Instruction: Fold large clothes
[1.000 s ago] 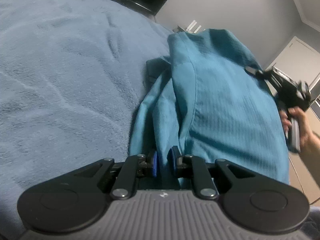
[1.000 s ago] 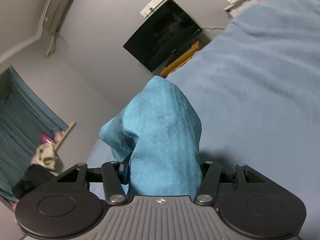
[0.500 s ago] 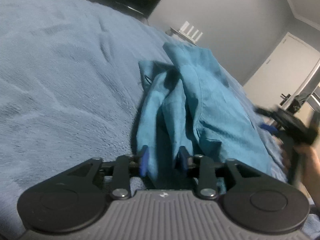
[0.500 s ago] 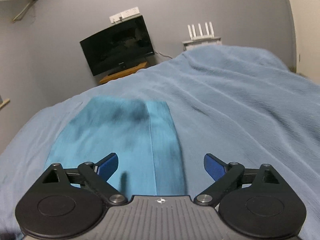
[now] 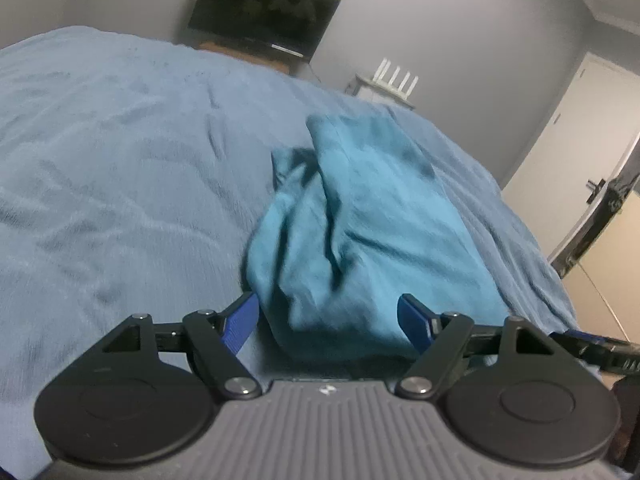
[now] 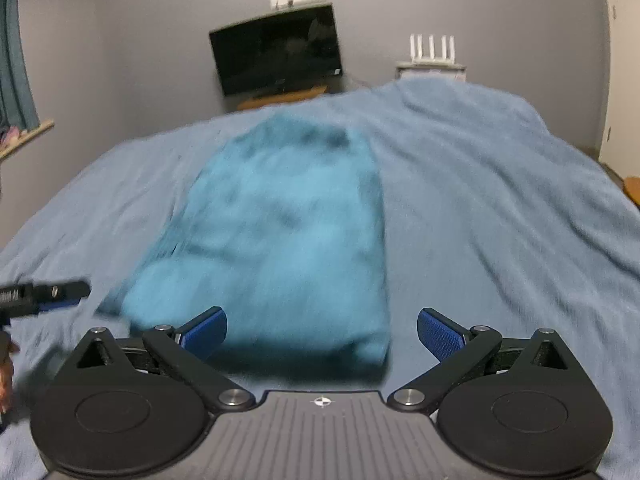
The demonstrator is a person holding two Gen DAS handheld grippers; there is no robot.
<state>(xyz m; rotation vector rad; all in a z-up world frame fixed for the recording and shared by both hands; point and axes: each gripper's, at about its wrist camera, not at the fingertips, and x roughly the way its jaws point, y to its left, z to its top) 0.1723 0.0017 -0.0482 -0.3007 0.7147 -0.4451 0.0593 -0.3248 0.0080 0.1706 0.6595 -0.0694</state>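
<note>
We see the teal garment [image 6: 280, 240] lying folded in a rumpled stack on the light blue blanket [image 6: 500, 200] that covers the bed, its near edge just ahead of both grippers; in the left wrist view the garment [image 5: 360, 232] shows loose folds along its left side; our left gripper [image 5: 328, 316] has just been opening, its blue pads [image 5: 240, 320] apart on either side of the near edge of the cloth and pressing on nothing; our right gripper [image 6: 322, 332] has likewise just been opening and stands spread wide, released, the cloth lying free ahead of it; beyond the bed a dark television [image 6: 280, 56] hangs on the grey wall [image 6: 500, 8], with a white router [image 6: 432, 52] to its right.
</note>
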